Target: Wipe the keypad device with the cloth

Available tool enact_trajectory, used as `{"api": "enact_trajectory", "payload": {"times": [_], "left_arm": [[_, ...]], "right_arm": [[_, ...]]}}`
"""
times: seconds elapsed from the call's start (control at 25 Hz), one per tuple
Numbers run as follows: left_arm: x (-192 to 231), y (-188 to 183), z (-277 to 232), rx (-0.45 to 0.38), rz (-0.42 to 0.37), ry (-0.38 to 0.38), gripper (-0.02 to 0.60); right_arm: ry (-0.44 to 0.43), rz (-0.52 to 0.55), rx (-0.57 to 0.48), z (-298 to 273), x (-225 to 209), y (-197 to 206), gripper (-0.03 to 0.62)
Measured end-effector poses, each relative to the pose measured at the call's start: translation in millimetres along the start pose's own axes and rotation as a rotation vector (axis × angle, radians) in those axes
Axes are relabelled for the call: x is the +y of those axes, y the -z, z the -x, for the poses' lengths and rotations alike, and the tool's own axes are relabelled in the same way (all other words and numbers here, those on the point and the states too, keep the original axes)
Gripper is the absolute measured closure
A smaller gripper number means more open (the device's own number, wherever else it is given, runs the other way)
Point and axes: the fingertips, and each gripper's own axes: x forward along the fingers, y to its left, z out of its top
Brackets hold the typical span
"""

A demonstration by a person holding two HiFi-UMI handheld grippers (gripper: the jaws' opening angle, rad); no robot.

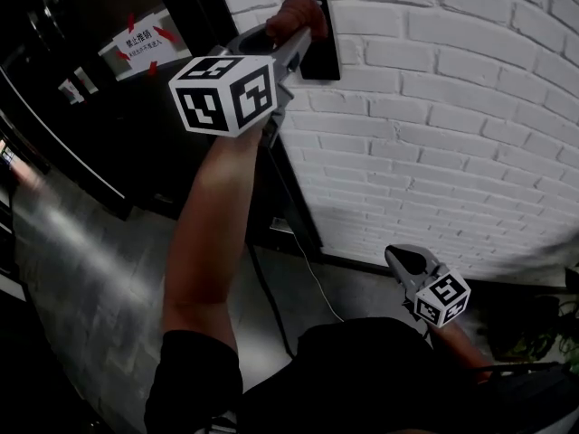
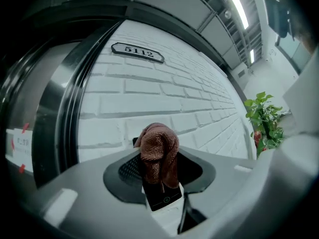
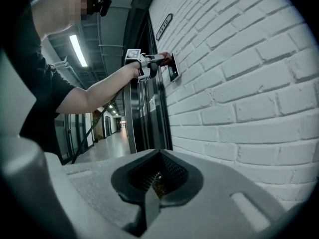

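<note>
Cloth point(image 2: 158, 151) first: brown, bunched into a wad, pinched at the very tips of the left gripper point(image 2: 160, 173). Jaws squeezed in on it with no real gap, wad sticking out past the tips. All held up high on a raised bare arm point(image 1: 213, 224), marker cube facing the head camera.

Keypad device point(image 2: 165, 197) right behind that wad: small, black, flat on the white brick wall point(image 1: 452, 116). From the left gripper view, upper half covered by the cloth, lower end peeking out underneath with a little round symbol on it. From the head view, wad sitting at the top left corner of the black panel. Looks pressed against it, but can't swear to actual contact from these angles.

Right gripper point(image 3: 158, 177) way down low near the person's body, well apart from the device. Jaws shut together, nothing in them, pointing along the wall toward a hallway.

Other stuff: number plate point(image 2: 137, 52) reading 5112 higher up on the bricks, dark door frame point(image 2: 67, 108) just left of the device, taped paper notice point(image 1: 143, 42) on the dark panel beyond, grey floor point(image 1: 81, 269) below, leafy green plant point(image 2: 264, 117) off to the right.
</note>
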Motion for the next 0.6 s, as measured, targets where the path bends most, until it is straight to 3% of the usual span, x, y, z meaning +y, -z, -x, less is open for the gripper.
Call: {"api": "enact_trajectory", "payload": {"times": [0.6], "left_arm": [[3.7, 7.1, -20.9, 0.066, -0.041, -0.044, 0.417]], "right_arm": [[-0.024, -0.014, -0.037, -0.3, -23.8, -11.5, 0.603]]}}
